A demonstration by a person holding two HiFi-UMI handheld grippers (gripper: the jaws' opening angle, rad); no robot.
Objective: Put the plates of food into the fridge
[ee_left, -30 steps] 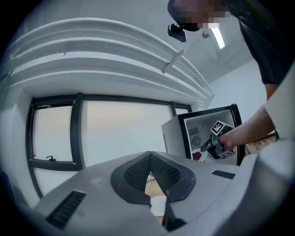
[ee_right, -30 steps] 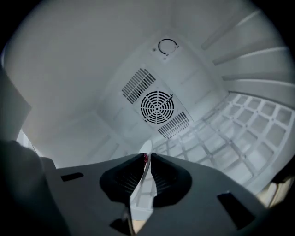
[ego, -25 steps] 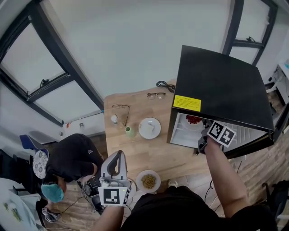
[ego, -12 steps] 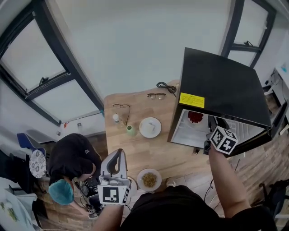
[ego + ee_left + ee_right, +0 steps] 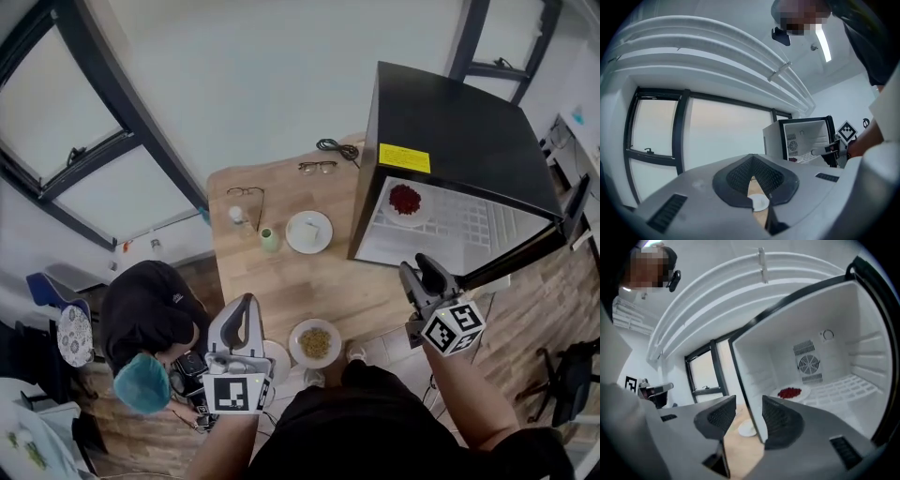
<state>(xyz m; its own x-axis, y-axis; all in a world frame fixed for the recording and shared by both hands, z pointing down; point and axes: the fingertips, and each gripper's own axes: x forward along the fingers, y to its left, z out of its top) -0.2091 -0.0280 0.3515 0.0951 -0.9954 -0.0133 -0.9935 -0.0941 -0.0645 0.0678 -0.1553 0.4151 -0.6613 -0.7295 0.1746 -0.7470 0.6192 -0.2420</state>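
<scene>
- Right gripper point(image 5: 417, 270): the jaws stand wide apart and have just been opening. Nothing sits between the pads and nothing is held.
- It is just outside the open front of the fridge point(image 5: 459, 141), pointing into the compartment.
- Plate of red food point(image 5: 405, 202): inside the fridge on the white wire shelf, ahead of the right gripper's jaws and slightly to their right, well apart from them.
- In the right gripper view, the fridge's dark front edge runs down past the gap between the jaws, beyond the pads.
- Left gripper point(image 5: 246, 306): the jaws are closed with the pad tips meeting and nothing pinched.
- It is at the near edge of the table point(image 5: 281, 281), pointing across the top.
- Plate of brown food point(image 5: 315, 342): on the table's near edge, just right of the left gripper and between my two grippers. Neither gripper touches it.
- White plate point(image 5: 309, 232): farther along the table, ahead of the left gripper's tips. It shows through the slit behind the closed pads in the left gripper view.
- Green cup point(image 5: 269, 240): just left of the white plate.
- Two pairs of glasses point(image 5: 248, 197) lie beyond the cup, farther from both grippers.
- A person point(image 5: 141, 319) crouches on the floor to the left of the left gripper.
</scene>
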